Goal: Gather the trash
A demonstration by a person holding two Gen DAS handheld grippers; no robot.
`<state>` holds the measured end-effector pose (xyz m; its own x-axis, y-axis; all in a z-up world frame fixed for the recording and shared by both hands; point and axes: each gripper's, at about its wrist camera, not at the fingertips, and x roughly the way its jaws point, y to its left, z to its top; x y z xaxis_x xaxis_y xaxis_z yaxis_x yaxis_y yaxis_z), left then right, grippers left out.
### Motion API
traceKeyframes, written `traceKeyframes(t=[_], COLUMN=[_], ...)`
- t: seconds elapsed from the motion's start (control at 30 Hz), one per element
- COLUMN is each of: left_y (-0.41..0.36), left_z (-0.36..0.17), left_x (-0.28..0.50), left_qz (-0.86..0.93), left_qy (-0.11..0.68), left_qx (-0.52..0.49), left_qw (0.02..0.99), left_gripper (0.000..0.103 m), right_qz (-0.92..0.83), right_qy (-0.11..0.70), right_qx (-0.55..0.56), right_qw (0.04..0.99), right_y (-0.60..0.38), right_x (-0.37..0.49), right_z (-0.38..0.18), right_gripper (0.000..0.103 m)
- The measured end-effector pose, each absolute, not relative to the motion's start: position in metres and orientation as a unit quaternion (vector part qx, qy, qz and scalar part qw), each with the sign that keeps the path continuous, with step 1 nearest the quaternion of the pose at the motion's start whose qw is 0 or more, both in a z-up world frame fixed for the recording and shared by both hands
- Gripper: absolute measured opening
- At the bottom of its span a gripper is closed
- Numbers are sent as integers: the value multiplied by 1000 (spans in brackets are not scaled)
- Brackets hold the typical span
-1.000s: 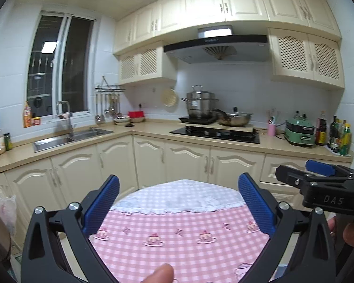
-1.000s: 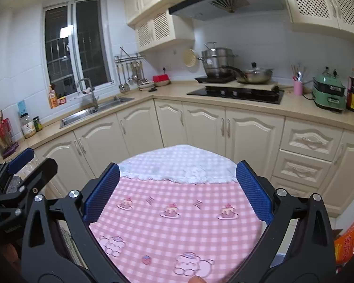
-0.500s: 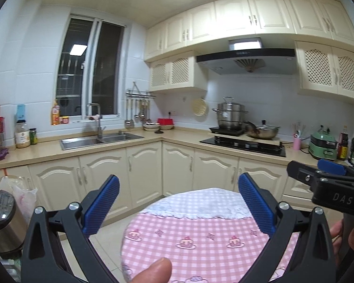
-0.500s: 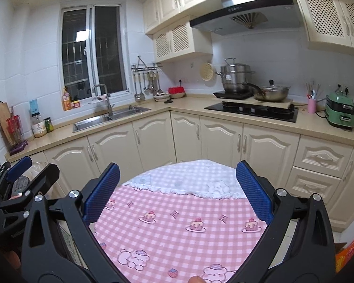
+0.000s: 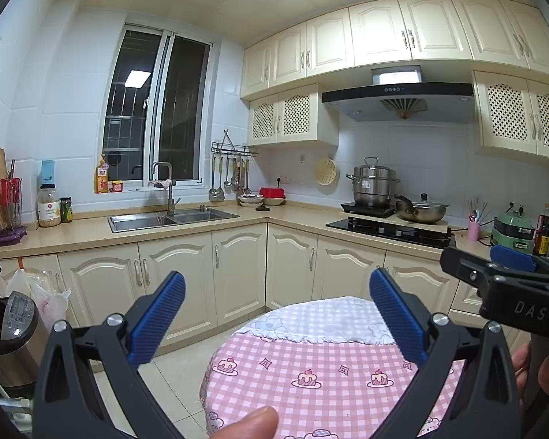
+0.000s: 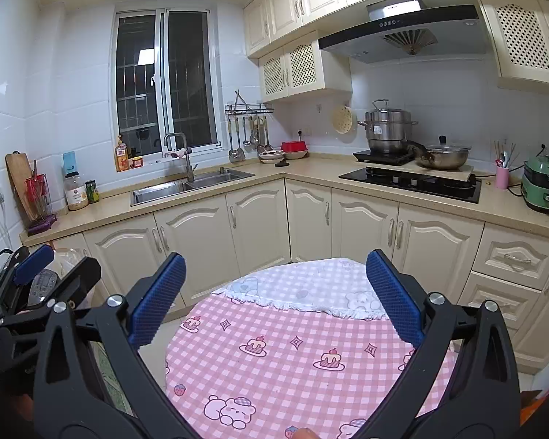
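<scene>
A round table under a pink checked cloth point(image 5: 311, 376) with cake pictures sits low in both views, and a white checked cloth point(image 5: 322, 323) covers its far part. No loose trash shows on the table point(image 6: 274, 366). My left gripper point(image 5: 277, 281) is open above the table's near side, with nothing between its blue pads. My right gripper point(image 6: 276, 261) is also open and holds nothing. Each gripper appears in the other's view: the right one point(image 5: 505, 267) at the right edge, the left one point(image 6: 36, 274) at the left edge.
Cream cabinets and a beige counter point(image 5: 292, 216) wrap the far side, with a sink point(image 5: 172, 217), a hob with pots point(image 5: 388, 223) and bottles. On the left floor stand a metal cooker point(image 5: 11, 323) and a white plastic bag point(image 5: 49, 294). An orange packet point(image 6: 534, 402) lies at the bottom right.
Both views have risen and pulled back from the table. It now looks smaller and lower, with floor tiles and more ceiling showing. Both grippers have stayed open.
</scene>
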<state>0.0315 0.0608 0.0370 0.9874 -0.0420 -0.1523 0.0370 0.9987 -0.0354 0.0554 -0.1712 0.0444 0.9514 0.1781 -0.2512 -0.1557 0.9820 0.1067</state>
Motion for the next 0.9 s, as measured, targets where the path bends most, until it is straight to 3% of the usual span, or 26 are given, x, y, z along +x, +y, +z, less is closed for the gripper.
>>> traceKeyframes(t=[0.9], left_y=[65], left_z=[42], left_x=[28], left_qz=[-21], left_qy=[61], left_qx=[-13], left_qw=[998], left_gripper=[99], right_qz=[100], right_qy=[120], right_qx=[38], right_qw=[987], right_y=[-166], right_x=[56], right_z=[54], right_gripper=[97])
